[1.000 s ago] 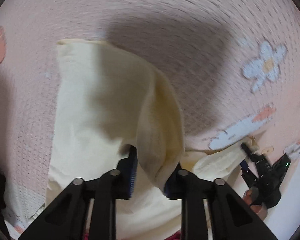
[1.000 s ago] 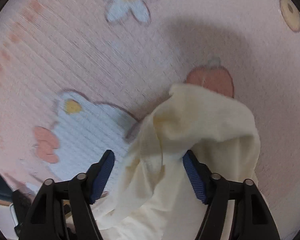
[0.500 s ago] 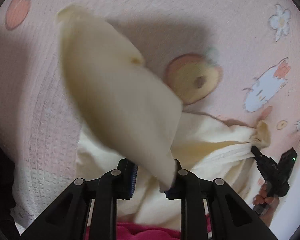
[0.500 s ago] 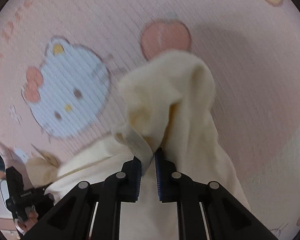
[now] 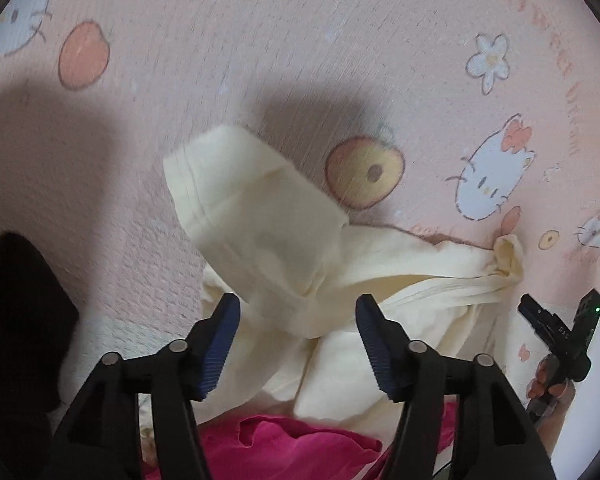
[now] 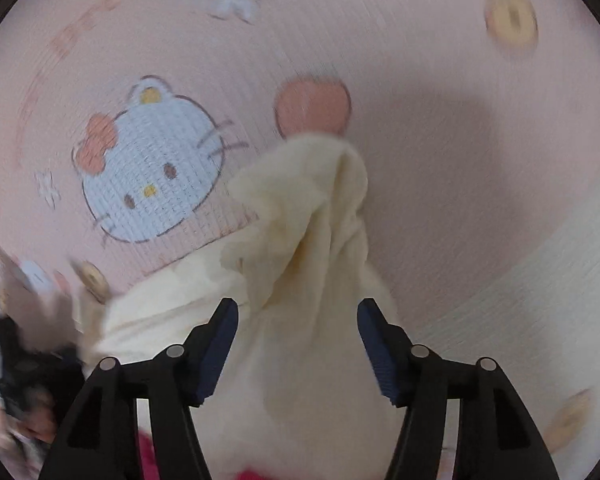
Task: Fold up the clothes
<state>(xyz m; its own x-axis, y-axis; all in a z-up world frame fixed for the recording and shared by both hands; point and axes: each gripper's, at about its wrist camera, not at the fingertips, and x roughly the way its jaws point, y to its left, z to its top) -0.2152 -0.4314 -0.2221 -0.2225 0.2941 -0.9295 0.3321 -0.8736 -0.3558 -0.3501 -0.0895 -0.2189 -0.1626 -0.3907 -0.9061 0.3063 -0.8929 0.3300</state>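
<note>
Cream garment (image 5: 268,240): soft matt knit cloth with stitched hems. Pink printed blanket (image 5: 260,40): matt, finely ribbed woven cloth. Magenta fabric (image 5: 292,448): crumpled matt cloth. Gripper fingers (image 6: 384,356): matt black plastic with ridged blue pads and metal rivets.

Both wrist cameras are looking steeply down, close over the pink cartoon-printed bedsheet (image 5: 284,40), each past its own tool. Both are sharing the pale yellow soft cotton garment (image 5: 276,232) (image 6: 312,208); the left view is also catching the right tool (image 5: 556,328).
</note>
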